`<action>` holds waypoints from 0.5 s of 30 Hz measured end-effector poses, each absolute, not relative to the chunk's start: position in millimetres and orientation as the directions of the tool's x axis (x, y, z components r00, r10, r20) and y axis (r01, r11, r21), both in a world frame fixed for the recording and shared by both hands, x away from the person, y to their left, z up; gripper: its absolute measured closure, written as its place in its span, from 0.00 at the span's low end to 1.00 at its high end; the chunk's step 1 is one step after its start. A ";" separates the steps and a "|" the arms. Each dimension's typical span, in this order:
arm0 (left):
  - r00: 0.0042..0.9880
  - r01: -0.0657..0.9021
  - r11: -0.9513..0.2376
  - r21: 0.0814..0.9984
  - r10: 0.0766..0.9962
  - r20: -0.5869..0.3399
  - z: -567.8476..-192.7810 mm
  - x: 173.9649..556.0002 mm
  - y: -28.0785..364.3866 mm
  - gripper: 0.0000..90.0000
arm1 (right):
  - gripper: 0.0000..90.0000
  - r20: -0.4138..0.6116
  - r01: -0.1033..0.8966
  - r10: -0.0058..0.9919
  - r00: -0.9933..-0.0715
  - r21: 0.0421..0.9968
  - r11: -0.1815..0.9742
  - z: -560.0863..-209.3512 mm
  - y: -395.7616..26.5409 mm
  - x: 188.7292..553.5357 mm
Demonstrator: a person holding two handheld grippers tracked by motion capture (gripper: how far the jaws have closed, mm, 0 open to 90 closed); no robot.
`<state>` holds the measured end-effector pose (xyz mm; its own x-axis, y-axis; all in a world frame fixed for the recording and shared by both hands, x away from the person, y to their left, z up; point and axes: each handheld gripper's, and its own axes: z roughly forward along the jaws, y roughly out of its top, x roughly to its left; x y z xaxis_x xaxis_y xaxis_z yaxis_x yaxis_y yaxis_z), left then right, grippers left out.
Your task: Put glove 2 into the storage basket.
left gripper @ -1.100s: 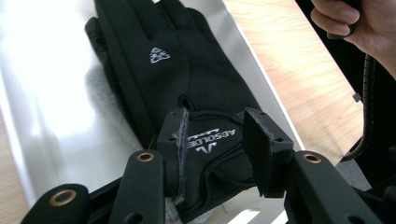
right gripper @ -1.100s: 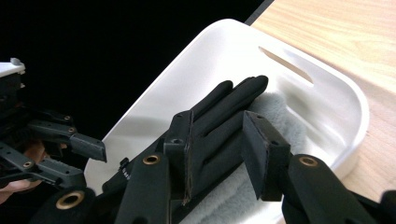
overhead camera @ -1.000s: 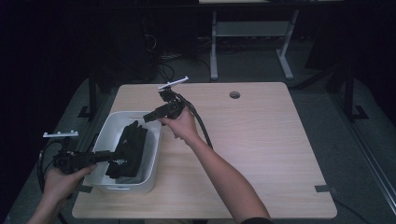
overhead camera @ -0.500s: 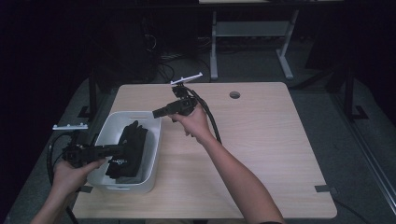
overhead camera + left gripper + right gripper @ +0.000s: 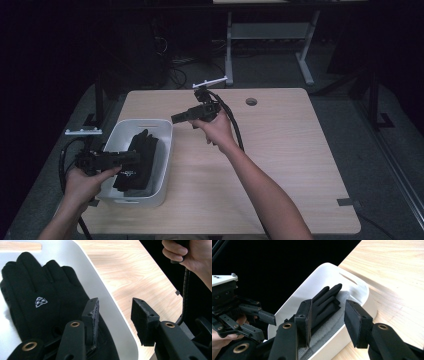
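High view first: we've got a white bin sitting on the left part of the wooden table, and a pair of black gloves lying inside it. Our left gripper is held level over the bin's near-left area, pointing across it toward the right, with our left hand gripping its handle just outside the bin's left wall. Our right gripper hangs above the table just past the bin's far right corner, pointing left, with our right hand wrapped around it and the cable trailing back along the forearm.

Left gripper view gets us closer: the top glove lies flat with its fingers spread and a small white logo on the back. The jaws stand apart with nothing between the pads; one sits over the glove's cuff end, the other over the bin's rim and the tabletop beyond. They're open, not gripping anything.

Right gripper view looks down at the bin from the other side. We can see glove fingers resting on something grey and fuzzy beneath them. These jaws have just been opening too, and nothing sits between them. The left gripper shows at the left edge, also with its jaws apart.
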<state>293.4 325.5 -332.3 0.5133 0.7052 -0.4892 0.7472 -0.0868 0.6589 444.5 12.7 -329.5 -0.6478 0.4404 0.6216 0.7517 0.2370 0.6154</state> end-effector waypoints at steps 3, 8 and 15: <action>0.522 0.744 -0.096 0.661 0.702 -0.485 -331.4 295.0 321.8 0.64 | 0.63 0.618 0.749 0.442 -0.650 0.620 0.234 -328.4 7.6 444.4; 0.529 0.744 -0.106 0.660 0.697 -0.484 -330.6 296.7 315.6 0.64 | 0.63 0.622 0.752 0.444 -0.645 0.620 0.224 -327.0 -0.5 443.6; 0.537 0.742 -0.116 0.661 0.692 -0.482 -330.2 297.2 308.9 0.64 | 0.63 0.621 0.753 0.452 -0.641 0.623 0.211 -325.6 -12.1 440.3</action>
